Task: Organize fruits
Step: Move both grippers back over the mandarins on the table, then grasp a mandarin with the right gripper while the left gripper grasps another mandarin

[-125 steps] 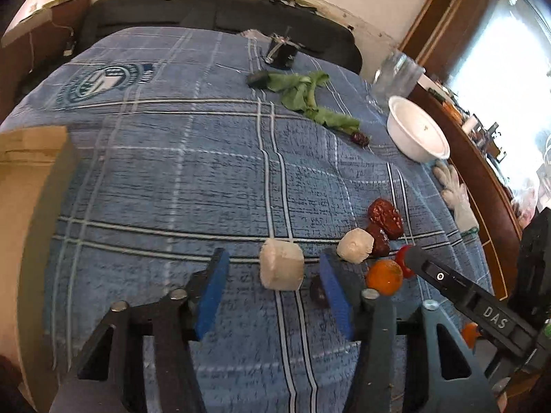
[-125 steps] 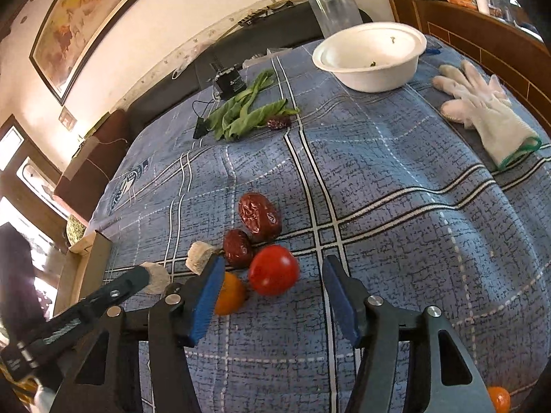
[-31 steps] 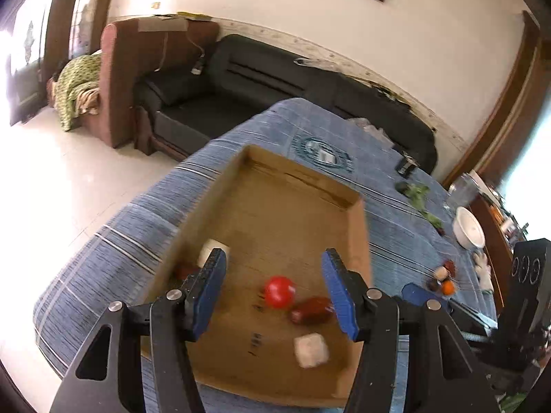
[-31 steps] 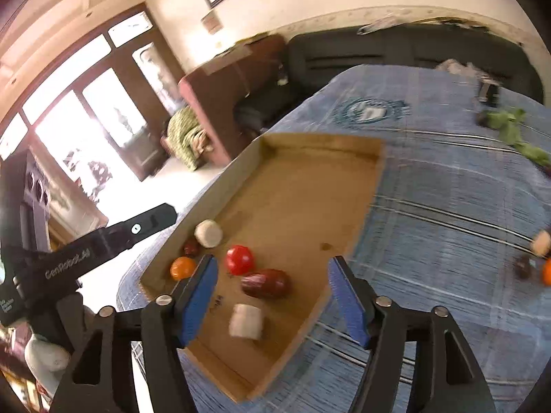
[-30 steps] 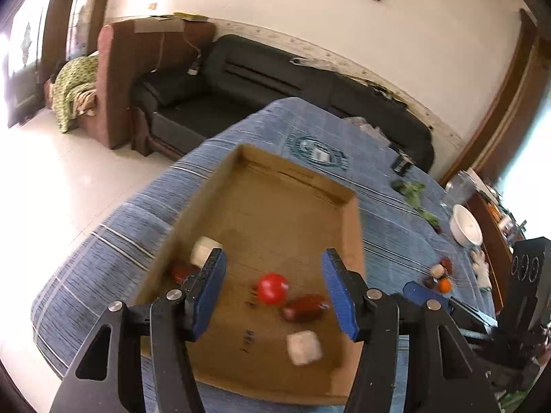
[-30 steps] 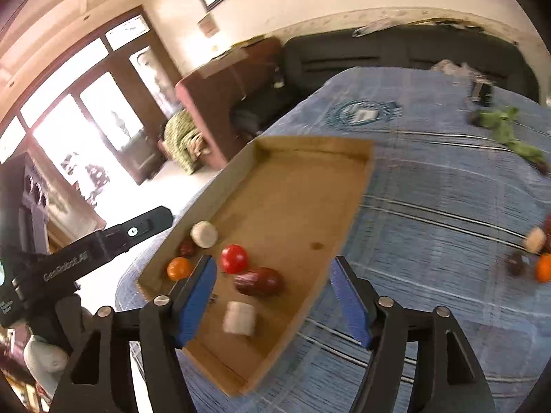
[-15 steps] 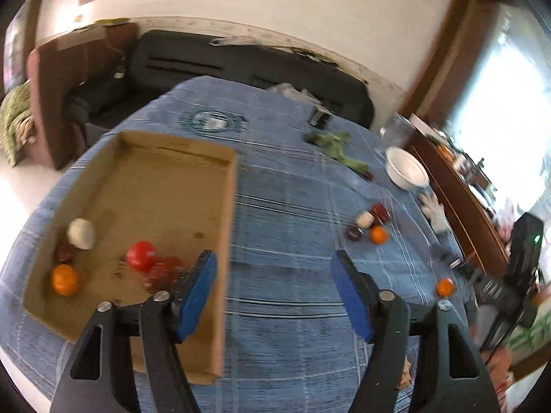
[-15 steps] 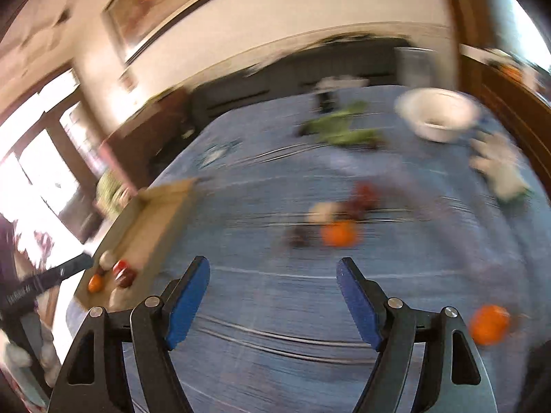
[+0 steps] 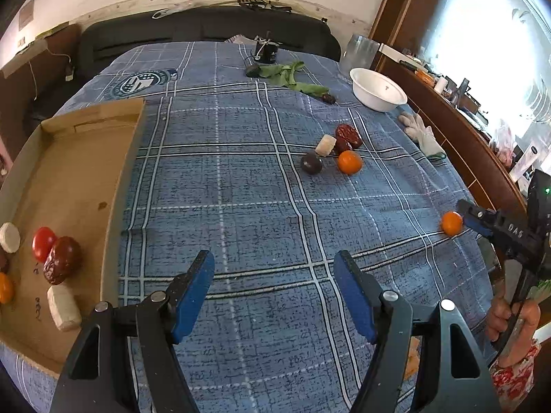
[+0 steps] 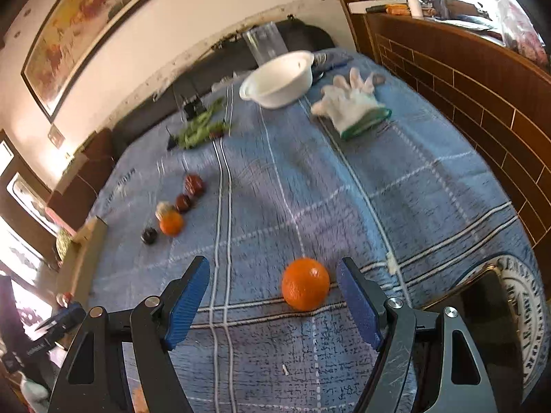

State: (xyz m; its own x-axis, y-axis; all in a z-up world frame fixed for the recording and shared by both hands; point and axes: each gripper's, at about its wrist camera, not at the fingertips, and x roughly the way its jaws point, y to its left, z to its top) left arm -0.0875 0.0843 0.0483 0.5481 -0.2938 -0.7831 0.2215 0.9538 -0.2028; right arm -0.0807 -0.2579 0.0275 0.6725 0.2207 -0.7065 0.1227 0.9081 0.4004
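My left gripper point(image 9: 275, 292) hangs open over bare blue checked cloth, nothing between its fingers. At its left stands a cardboard tray point(image 9: 127, 158) holding a red tomato point(image 9: 43, 242), a dark red date point(image 9: 62, 263), white chunks point(image 9: 63, 306) and an orange fruit point(image 9: 5, 287). Farther off lie a dark plum point(image 9: 311, 162), a white chunk point(image 9: 325, 145), red dates point(image 9: 348, 135) and a small orange point(image 9: 349, 161). My right gripper point(image 10: 273, 294) is open, with a lone orange point(image 10: 304, 284) lying between its fingers near the right pad, untouched. That orange point(image 9: 451, 223) and the right gripper point(image 9: 482, 222) also show in the left wrist view.
A white bowl point(image 9: 377, 90), a clear glass point(image 9: 361, 53), green leaves point(image 9: 289, 75) and a white glove point(image 10: 351, 105) lie at the far side. A wooden panel point(image 10: 482, 103) borders the bed on the right. A black sofa point(image 9: 206, 34) stands behind. A hand point(image 9: 509, 313) grips the right tool.
Both grippers swung away from the cardboard tray toward the loose fruit on the cloth. The right one has come down around the lone orange; the tray now lies at the left gripper's left.
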